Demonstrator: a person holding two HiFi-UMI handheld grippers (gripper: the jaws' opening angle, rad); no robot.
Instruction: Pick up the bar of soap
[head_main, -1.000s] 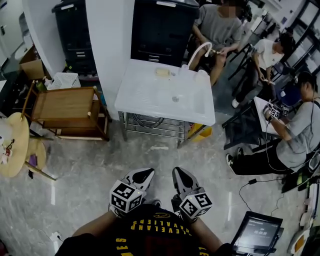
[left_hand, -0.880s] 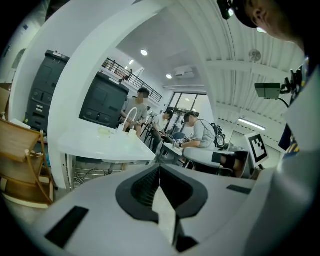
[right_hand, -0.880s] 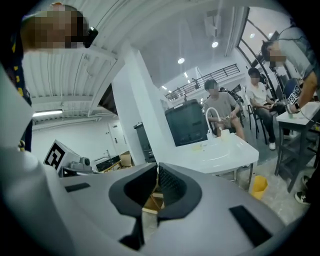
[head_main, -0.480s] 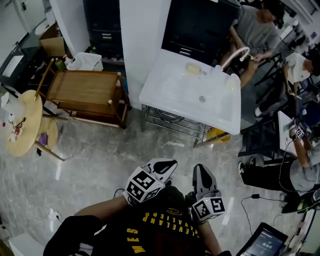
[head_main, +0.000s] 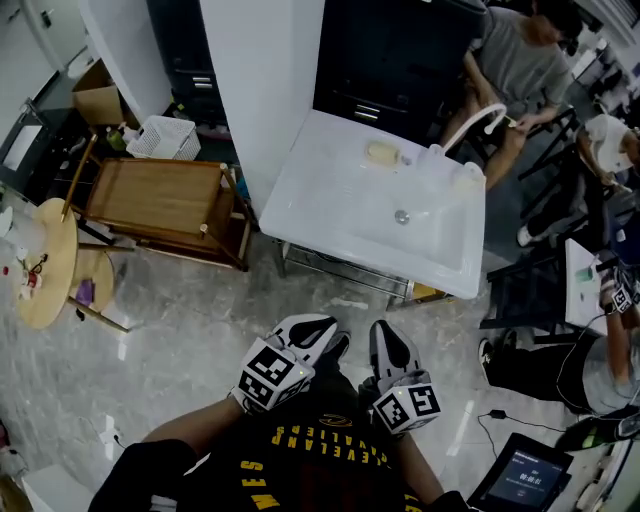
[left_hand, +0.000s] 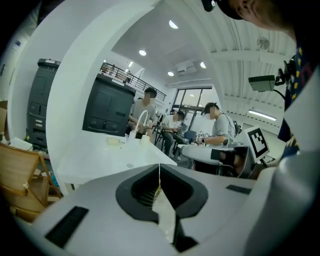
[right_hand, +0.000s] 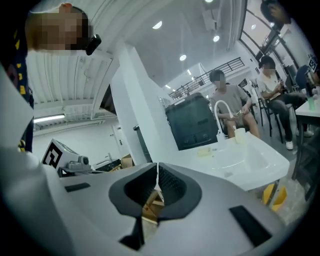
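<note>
The head view is dim and cool. The white counter (head_main: 330, 200) is by far its brightest patch, the top washed nearly featureless. The marble floor (head_main: 200, 320) gives back soft pale streaks, and shadow pools under the counter's near edge. Both gripper views are fisheye, bowed hard at the edges, with black corners. Recessed ceiling lights (left_hand: 143, 52) and a bright window wall (left_hand: 192, 100) light the room from above and behind. The left gripper (left_hand: 160, 175) and right gripper (right_hand: 156, 180) sit so close to the lens that their shells look soft, perhaps slightly out of focus.
</note>
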